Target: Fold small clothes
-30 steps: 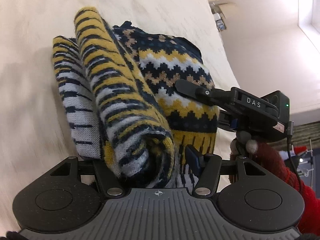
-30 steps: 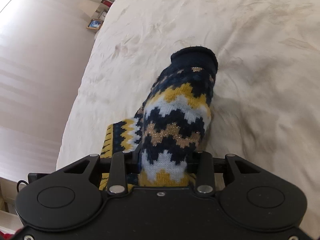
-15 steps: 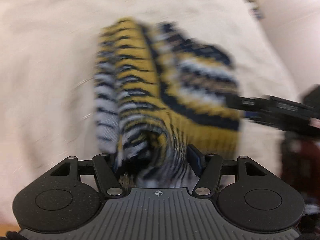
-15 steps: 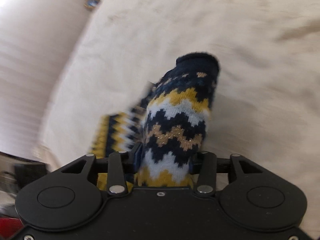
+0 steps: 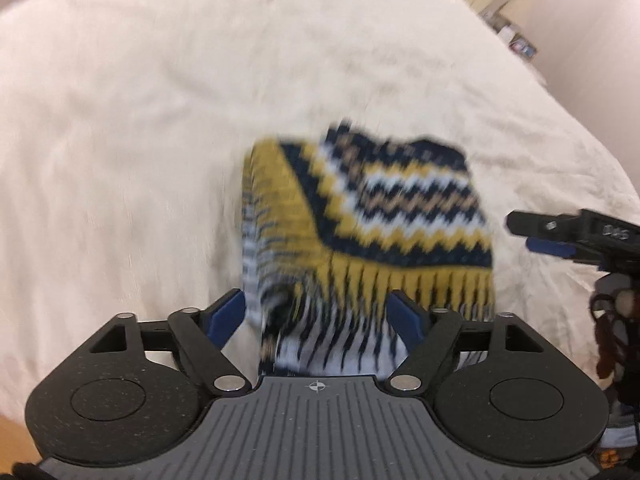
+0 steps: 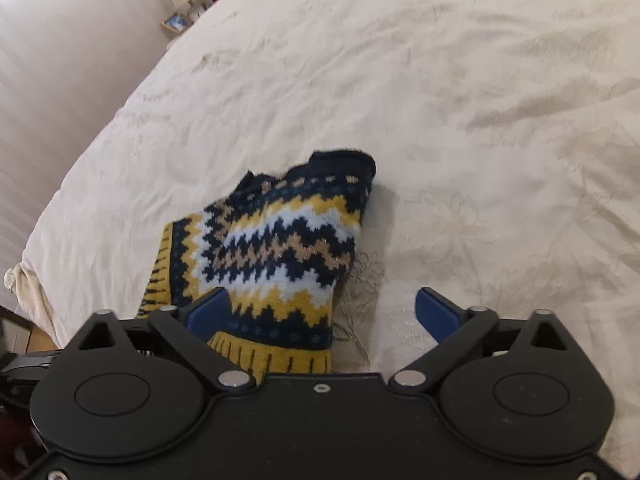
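Bed (image 6: 480,100) was the backdrop, sweater (image 6: 280,240) lying folded on it, both grippers (image 5: 316,312) (image 6: 320,312) spread apart, apparently letting go.

One folded navy, yellow and white zigzag-knit sweater (image 6: 276,248) is counted, at 6 o'clock on one cream quilted bedspread (image 6: 460,100). Two black two-finger grippers with blue pads are counted: left gripper (image 5: 318,314), right gripper (image 6: 322,312). One small framed picture (image 6: 175,22) is seen at 10 o'clock.
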